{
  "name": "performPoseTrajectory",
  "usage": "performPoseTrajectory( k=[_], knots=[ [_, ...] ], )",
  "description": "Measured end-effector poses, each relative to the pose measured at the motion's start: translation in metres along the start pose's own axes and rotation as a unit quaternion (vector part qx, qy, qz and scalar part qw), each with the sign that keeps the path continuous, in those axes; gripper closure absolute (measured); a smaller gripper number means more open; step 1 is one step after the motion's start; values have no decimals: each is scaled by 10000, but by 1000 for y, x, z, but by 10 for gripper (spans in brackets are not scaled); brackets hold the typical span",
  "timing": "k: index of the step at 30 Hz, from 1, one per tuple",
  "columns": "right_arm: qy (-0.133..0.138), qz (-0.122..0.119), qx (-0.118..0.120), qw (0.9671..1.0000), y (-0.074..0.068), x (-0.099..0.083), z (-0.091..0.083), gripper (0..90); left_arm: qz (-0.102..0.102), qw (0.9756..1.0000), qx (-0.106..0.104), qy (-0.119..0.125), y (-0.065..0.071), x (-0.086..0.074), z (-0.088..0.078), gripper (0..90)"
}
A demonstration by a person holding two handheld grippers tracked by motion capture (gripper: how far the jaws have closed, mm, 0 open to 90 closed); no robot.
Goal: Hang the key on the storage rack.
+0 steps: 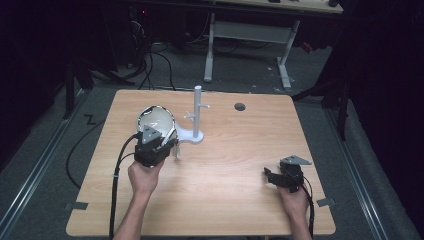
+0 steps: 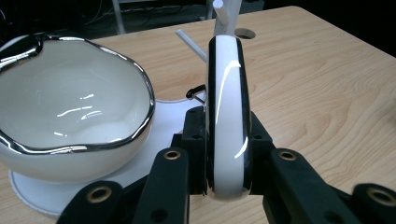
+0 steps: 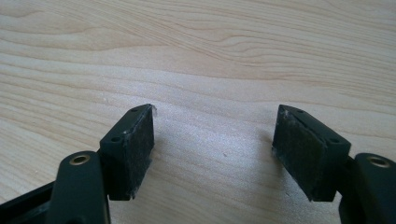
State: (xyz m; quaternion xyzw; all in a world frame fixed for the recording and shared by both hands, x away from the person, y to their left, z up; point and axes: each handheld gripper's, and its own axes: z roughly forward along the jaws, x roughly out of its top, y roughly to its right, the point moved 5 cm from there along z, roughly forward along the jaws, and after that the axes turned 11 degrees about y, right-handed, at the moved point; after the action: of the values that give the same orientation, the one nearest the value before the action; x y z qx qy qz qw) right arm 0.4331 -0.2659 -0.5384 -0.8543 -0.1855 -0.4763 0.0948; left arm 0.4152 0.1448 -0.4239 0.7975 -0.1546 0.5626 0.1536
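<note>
A white cup with a wavy silver rim sits left of centre on the wooden table, tilted toward me. My left gripper is shut on its handle. In the left gripper view the white, dark-edged handle stands upright between the black jaws of the left gripper, with the cup's bowl to its left. A white peg stand rises just right of the cup. My right gripper rests low near the table's front right. In its own view the right gripper is open over bare wood.
The stand's flat round base lies beside the cup, and its post is behind the handle. A round cable hole is near the table's far edge. Cables trail off the left side. A white-legged desk stands behind.
</note>
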Motion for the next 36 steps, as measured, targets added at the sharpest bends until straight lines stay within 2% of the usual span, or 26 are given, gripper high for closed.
performPoseTrajectory(
  k=[5,13,21,27,31,36],
  knots=[
    [0,-2,0,10000,0,0,0,294,-28,9999,-35,127,-2,10,-1,761],
    [0,0,0,10000,0,0,0,294,25,9997,-142,176,-2,26,2,761],
    [0,1,4,10000,0,0,0,294,127,9997,-106,170,-5,38,9,761],
    [0,0,6,10000,0,0,0,294,55,9996,-159,244,-6,48,12,761],
    [1,1,6,10000,0,0,0,294,138,9995,-152,251,-5,54,15,760],
    [0,-1,12,10000,0,0,0,293,105,9993,-142,327,-5,61,18,761]
  ],
)
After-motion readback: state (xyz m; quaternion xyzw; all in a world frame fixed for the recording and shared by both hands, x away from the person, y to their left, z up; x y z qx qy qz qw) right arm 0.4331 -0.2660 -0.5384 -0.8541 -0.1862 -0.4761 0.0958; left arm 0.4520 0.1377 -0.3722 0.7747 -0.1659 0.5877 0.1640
